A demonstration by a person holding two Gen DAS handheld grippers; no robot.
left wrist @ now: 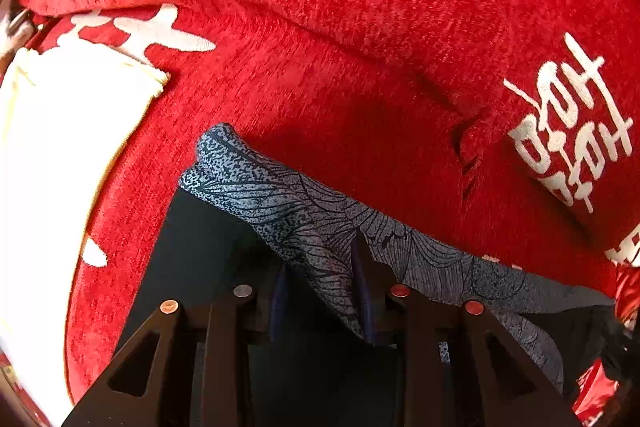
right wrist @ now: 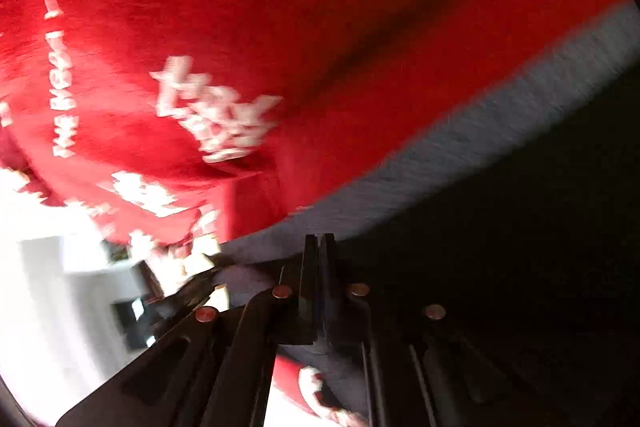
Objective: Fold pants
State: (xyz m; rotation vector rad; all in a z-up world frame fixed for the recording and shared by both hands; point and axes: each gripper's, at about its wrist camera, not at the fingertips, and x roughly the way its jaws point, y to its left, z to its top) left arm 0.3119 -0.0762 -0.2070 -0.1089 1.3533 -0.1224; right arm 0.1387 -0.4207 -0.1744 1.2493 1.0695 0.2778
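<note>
The pants (left wrist: 304, 211) are dark navy with a grey-blue patterned band and lie on a red blanket with white lettering (left wrist: 360, 47). In the left wrist view my left gripper (left wrist: 320, 267) stands open, and a fold of the patterned band drapes over its right finger (left wrist: 362, 267). In the blurred right wrist view my right gripper (right wrist: 319, 247) is shut on the grey edge of the pants (right wrist: 460, 155), which stretches up to the right, with dark cloth below it.
A white cloth or pillow (left wrist: 52, 155) lies at the left on the red blanket. The blanket's edge (right wrist: 160, 219) hangs at lower left in the right wrist view, with a bright room and floor (right wrist: 60, 287) beyond.
</note>
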